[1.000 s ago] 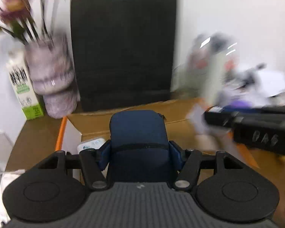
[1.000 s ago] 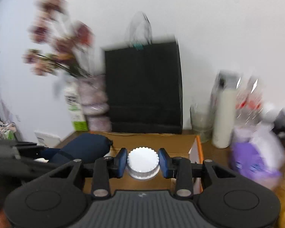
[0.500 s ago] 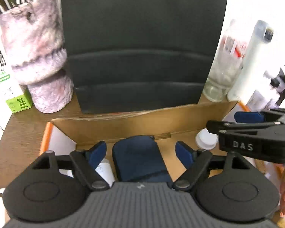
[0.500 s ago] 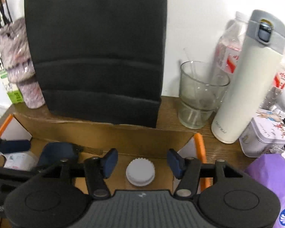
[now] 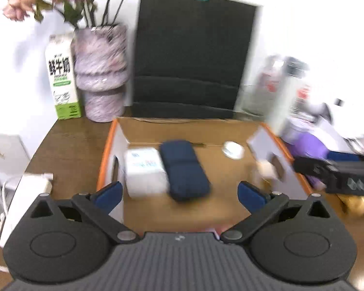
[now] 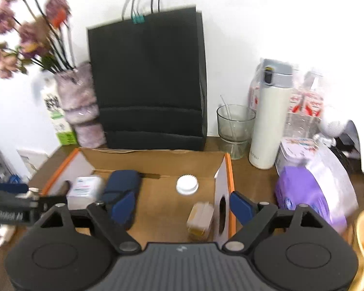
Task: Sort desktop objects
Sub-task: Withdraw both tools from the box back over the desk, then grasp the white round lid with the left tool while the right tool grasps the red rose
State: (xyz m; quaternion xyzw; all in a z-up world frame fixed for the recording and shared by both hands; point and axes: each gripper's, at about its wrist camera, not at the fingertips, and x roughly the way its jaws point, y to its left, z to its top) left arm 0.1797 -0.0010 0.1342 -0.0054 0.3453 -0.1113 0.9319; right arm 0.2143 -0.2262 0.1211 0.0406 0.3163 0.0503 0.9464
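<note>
An open cardboard box (image 5: pixel 123 131) (image 6: pixel 227 169) with orange edges sits on the brown desk. Inside lie a navy blue zip pouch (image 5: pixel 184 169) (image 6: pixel 121 185), a white tissue packet (image 5: pixel 144 169) (image 6: pixel 85 189), a white ribbed jar lid (image 5: pixel 233 149) (image 6: pixel 187 184) and a small tan block (image 6: pixel 200 219). My left gripper (image 5: pixel 179 194) is open and empty above the box's near side. My right gripper (image 6: pixel 182 205) is open and empty above the box, and shows at the right edge of the left wrist view (image 5: pixel 335 172).
Behind the box stand a black paper bag (image 6: pixel 148 80), a purple vase with flowers (image 5: pixel 99 72), a milk carton (image 5: pixel 62 77), a glass (image 6: pixel 234 128), a white thermos (image 6: pixel 270 118) and water bottles (image 6: pixel 305 104). A purple packet (image 6: pixel 301 191) lies right of the box. A white charger (image 5: pixel 26 194) lies left.
Both grippers have pulled back and up from the box, jaws wide open. The pouch and the lid stay lying in the box where they were let go.
</note>
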